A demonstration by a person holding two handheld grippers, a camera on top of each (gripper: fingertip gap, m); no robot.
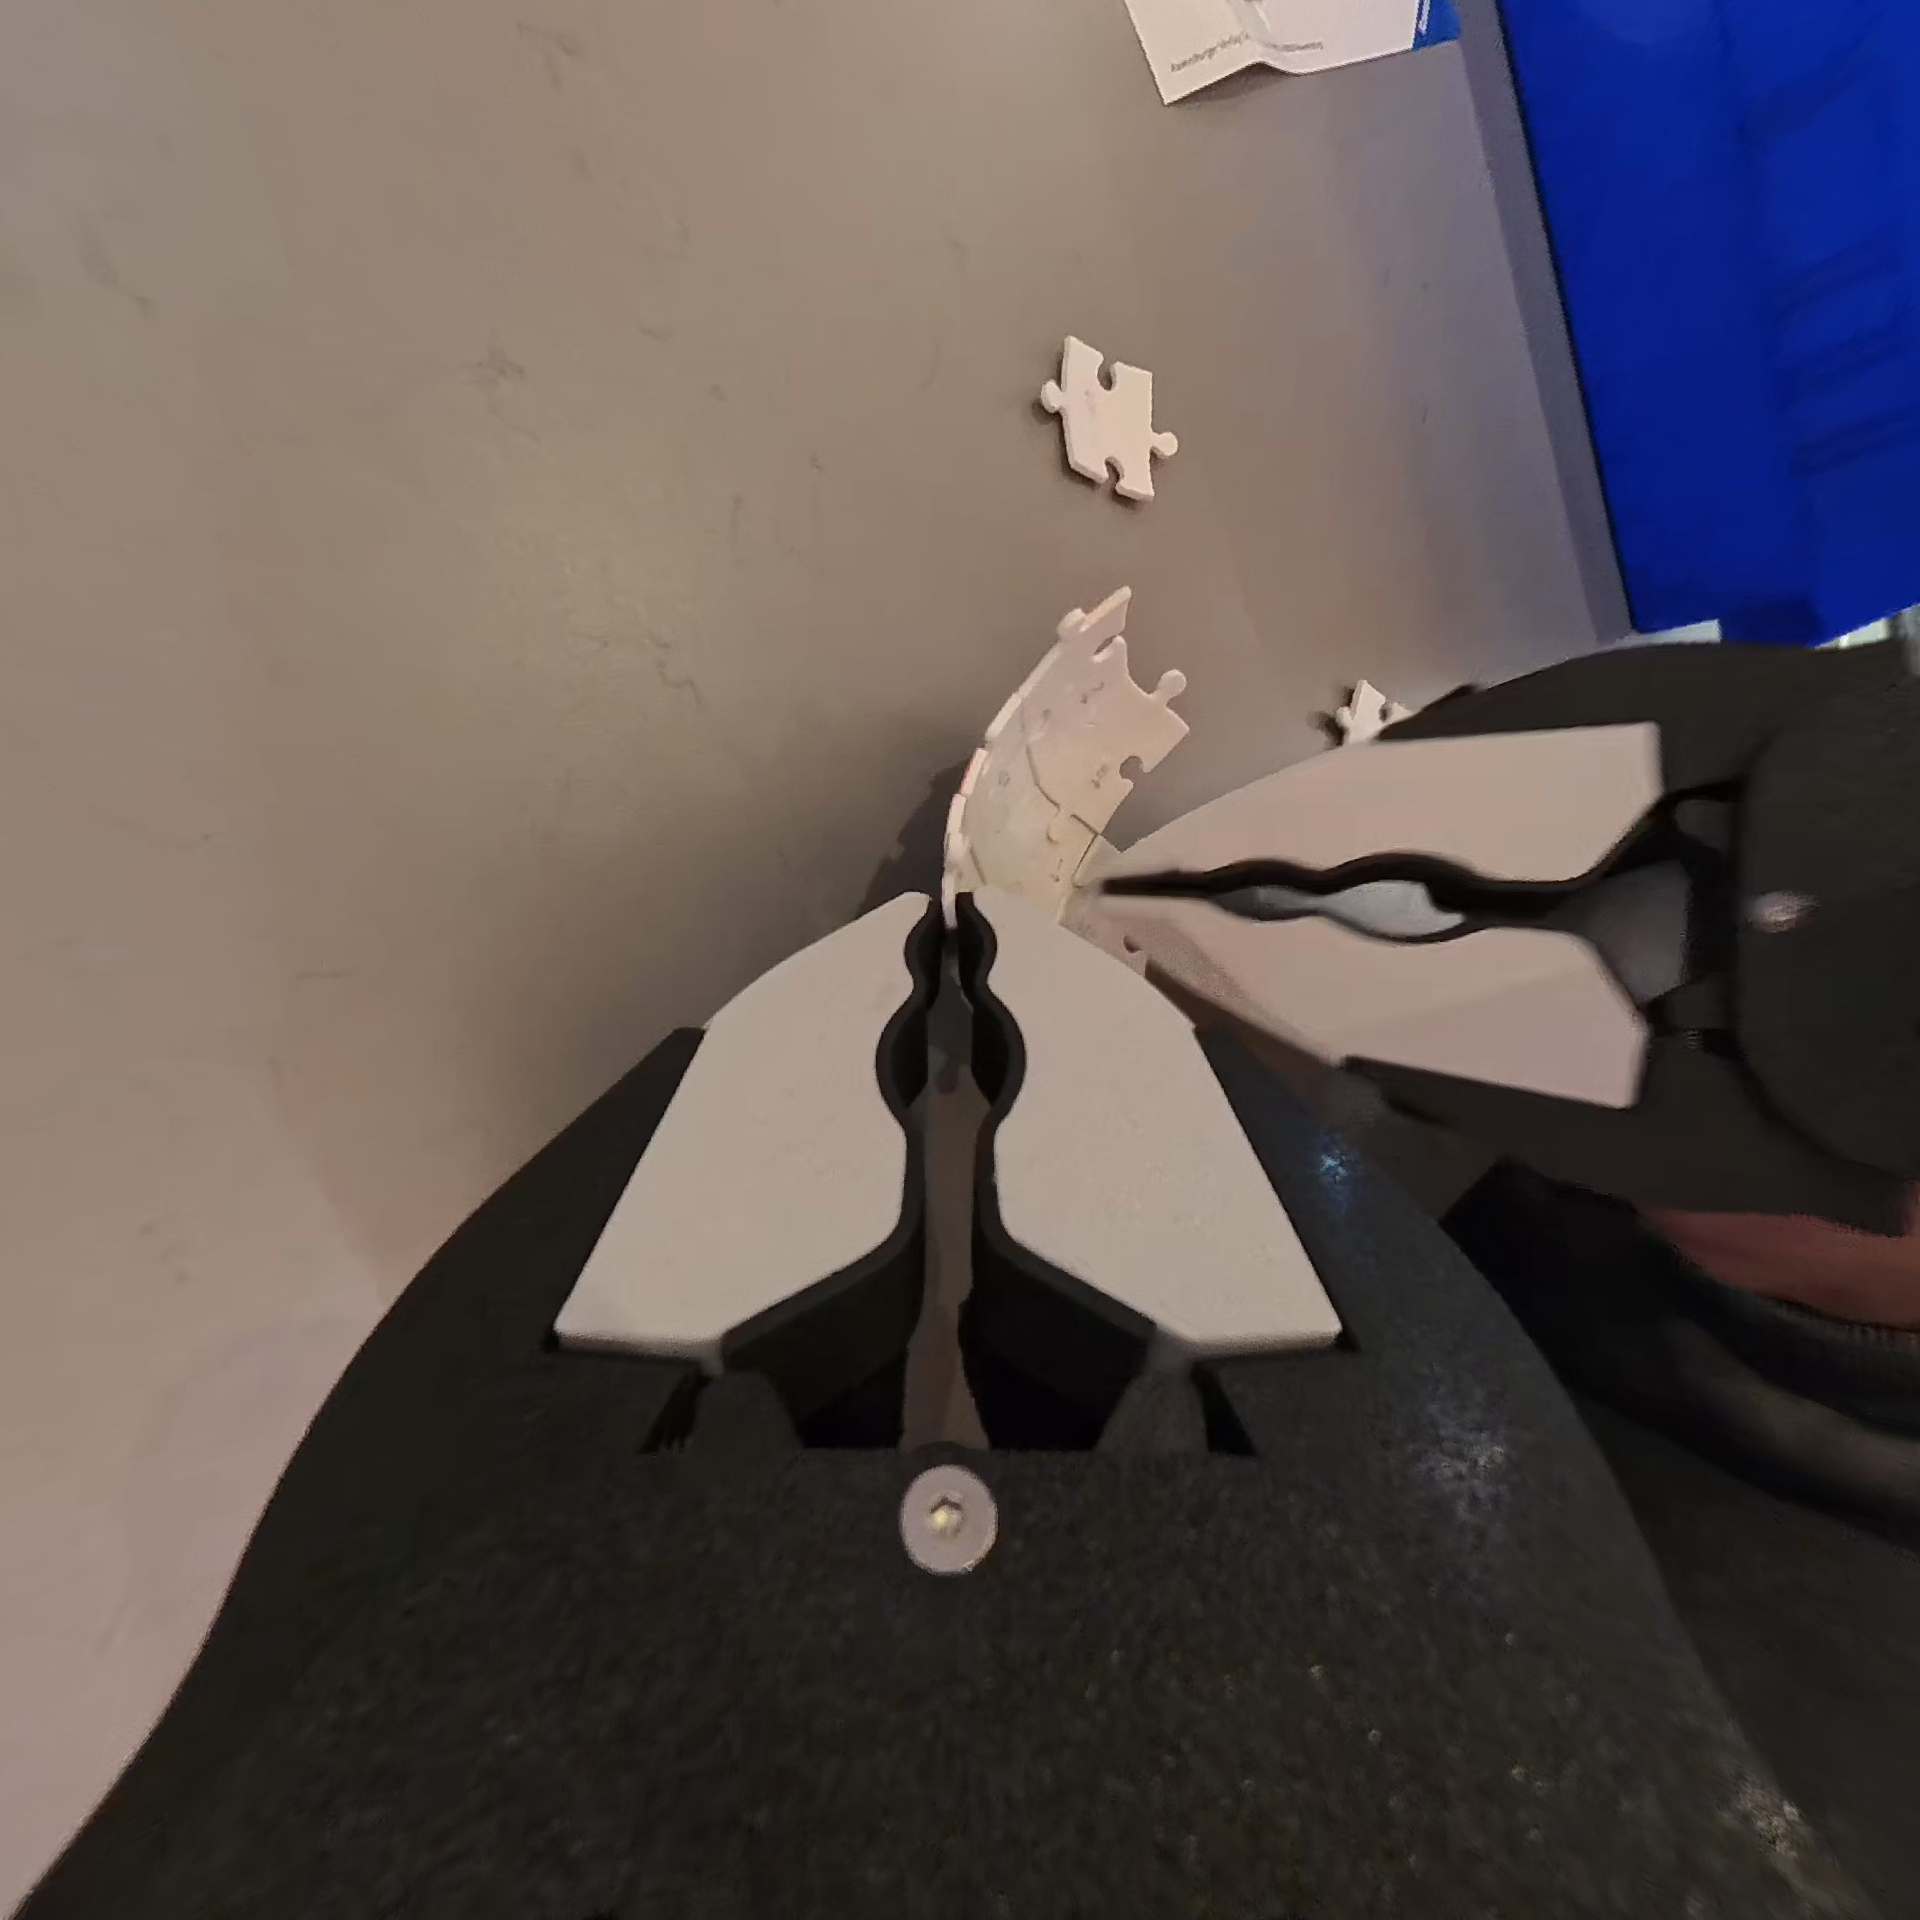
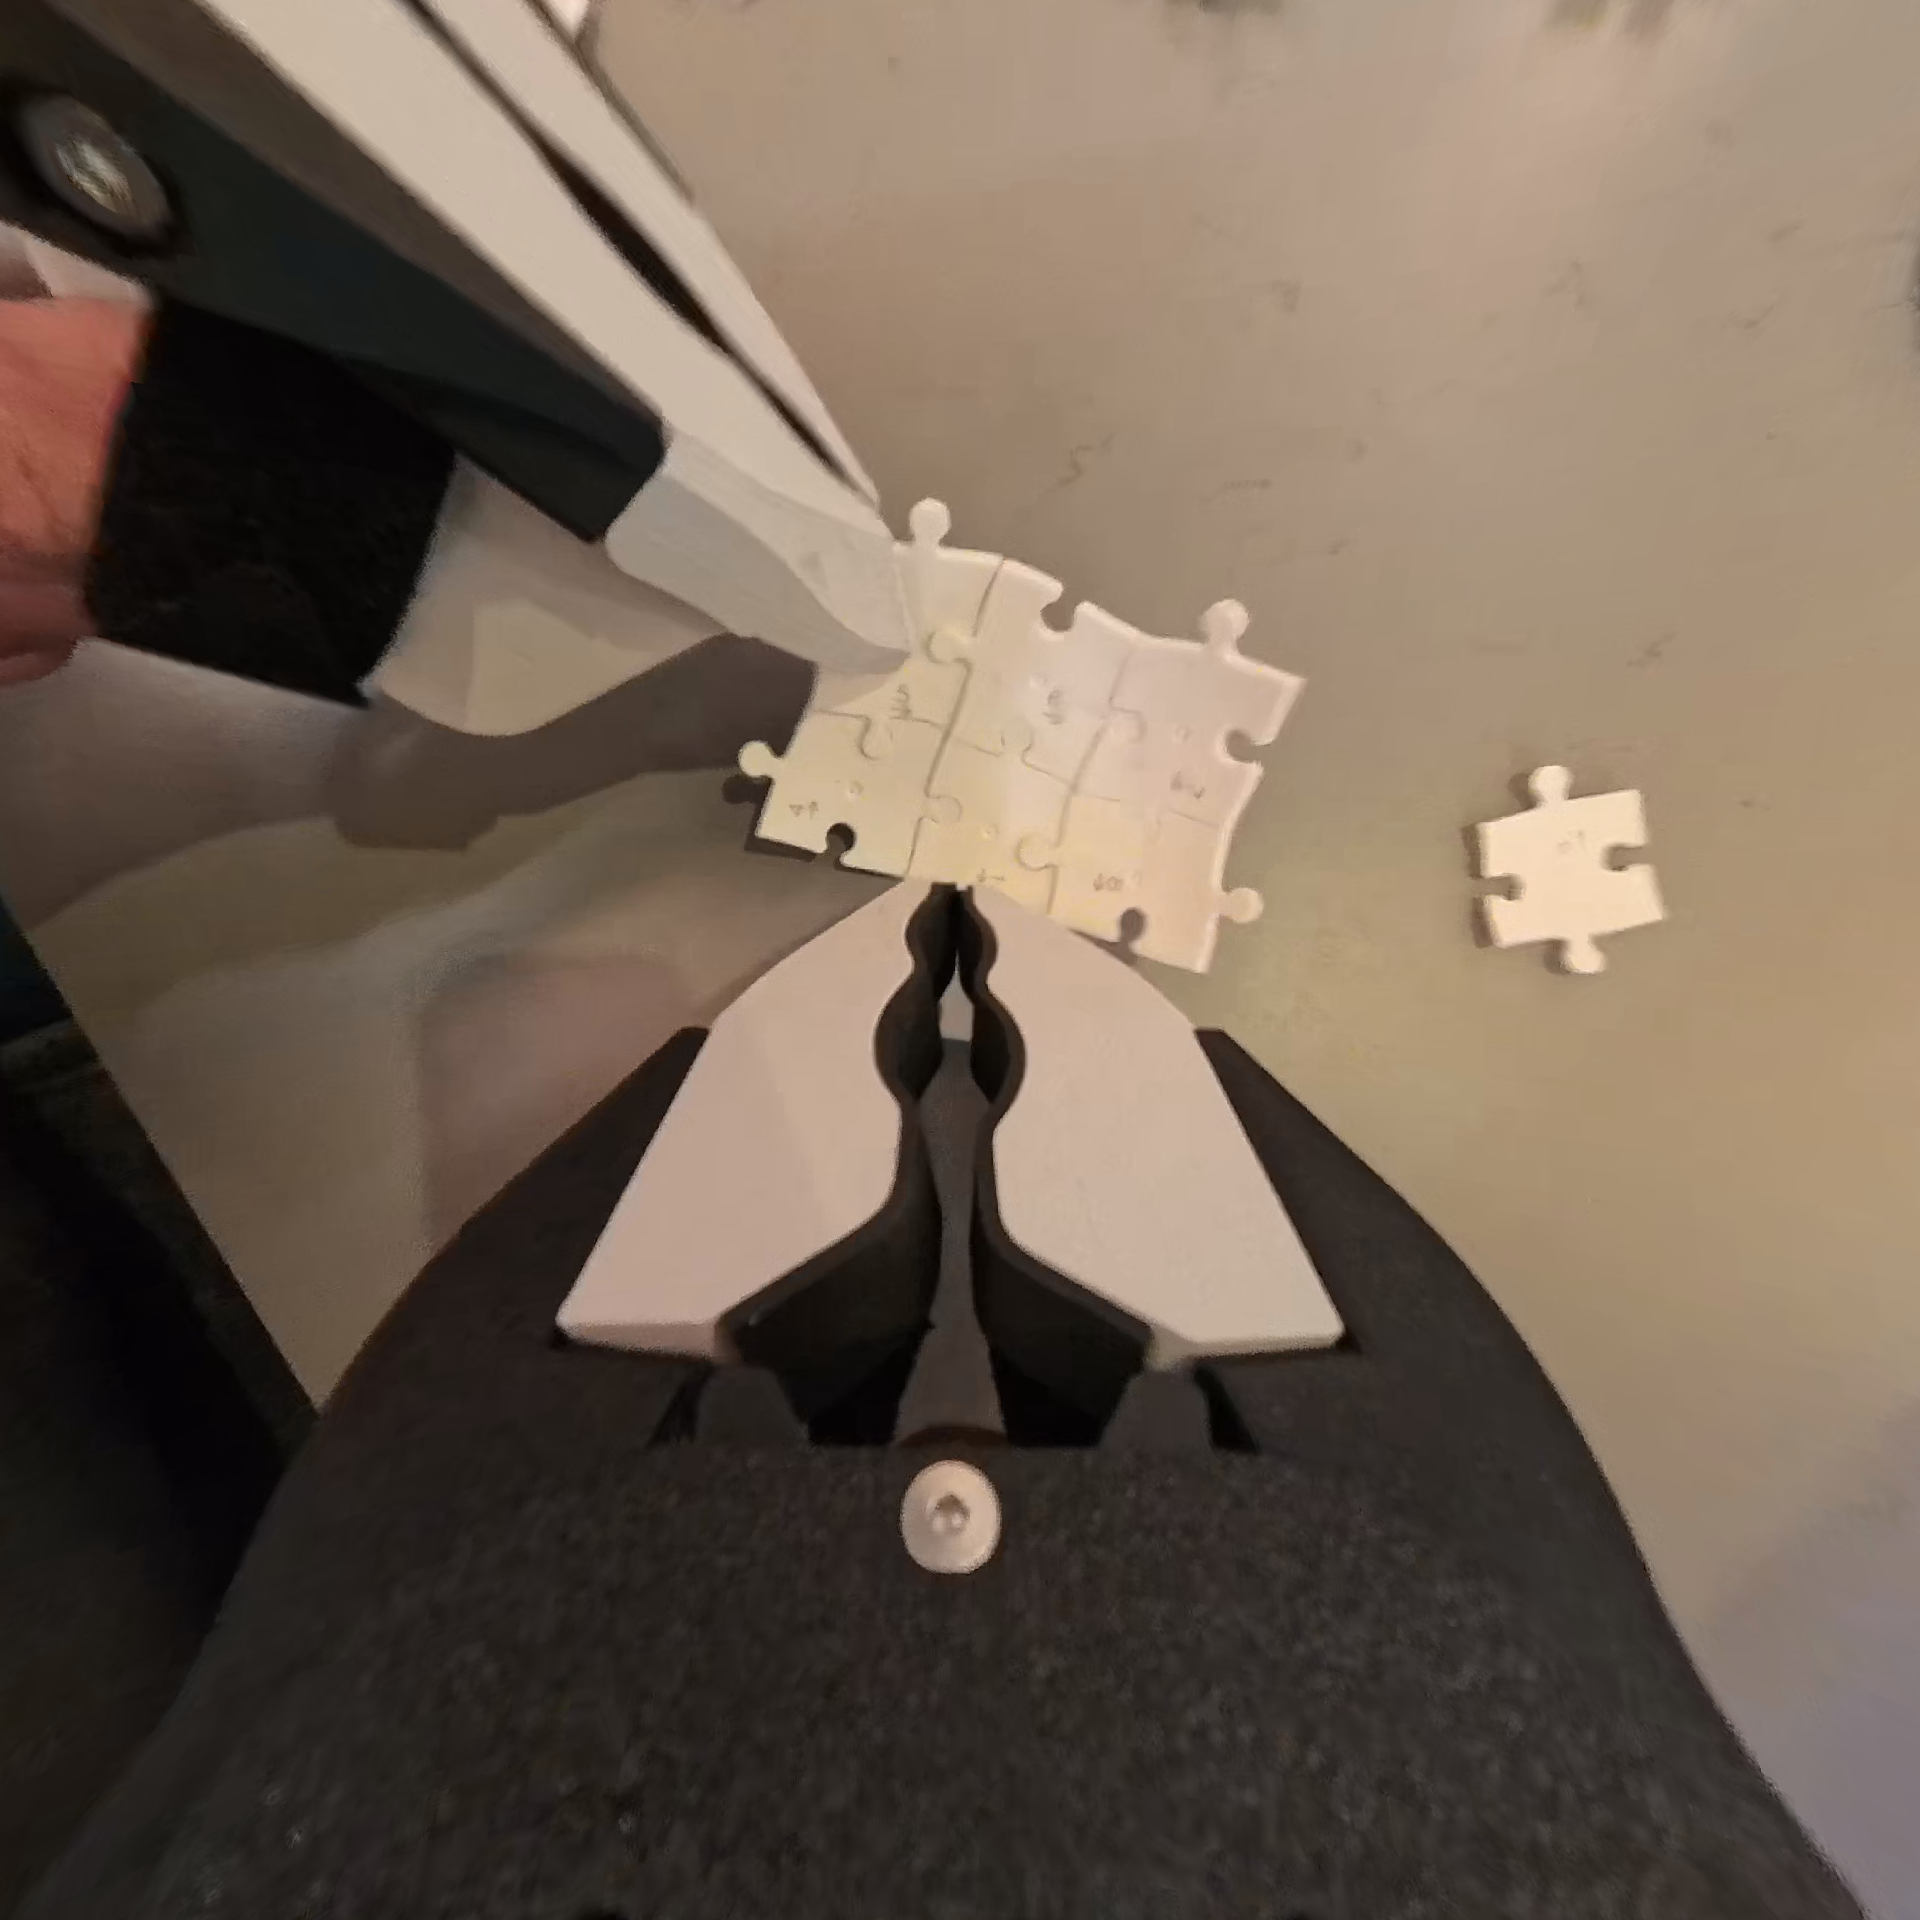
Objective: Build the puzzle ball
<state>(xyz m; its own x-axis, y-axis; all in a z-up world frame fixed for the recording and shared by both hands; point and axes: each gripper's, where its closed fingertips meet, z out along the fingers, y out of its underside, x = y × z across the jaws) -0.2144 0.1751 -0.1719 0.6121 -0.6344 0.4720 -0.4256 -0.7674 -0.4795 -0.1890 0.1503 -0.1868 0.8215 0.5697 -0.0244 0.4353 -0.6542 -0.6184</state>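
A curved section of several joined white puzzle pieces (image 1: pixel 1049 800) is held above the grey table (image 1: pixel 520 520). My left gripper (image 1: pixel 951 914) is shut on one corner of it, which I see edge-on. In the right wrist view the section (image 2: pixel 1039 758) faces me, and the left gripper (image 2: pixel 896 613) pinches its upper left corner. My right gripper (image 2: pixel 954 902) is shut, with its tips against the section's lower edge and nothing between its jaws. It comes in from the right in the left wrist view (image 1: pixel 1103 883). A loose white piece (image 2: pixel 1569 868) lies on the table to the right.
Loose pieces lie beyond the section (image 1: pixel 1110 416), one half hidden behind the right gripper (image 1: pixel 1366 712). A white leaflet (image 1: pixel 1278 47) lies at the far edge beside a blue object (image 1: pixel 1714 312). A person's hand (image 2: pixel 52 468) holds the left gripper. There is about 4 cm between the tips of the two grippers. The blue object (image 1: pixel 1714 312) is about equally far from each gripper, around 30 cm.
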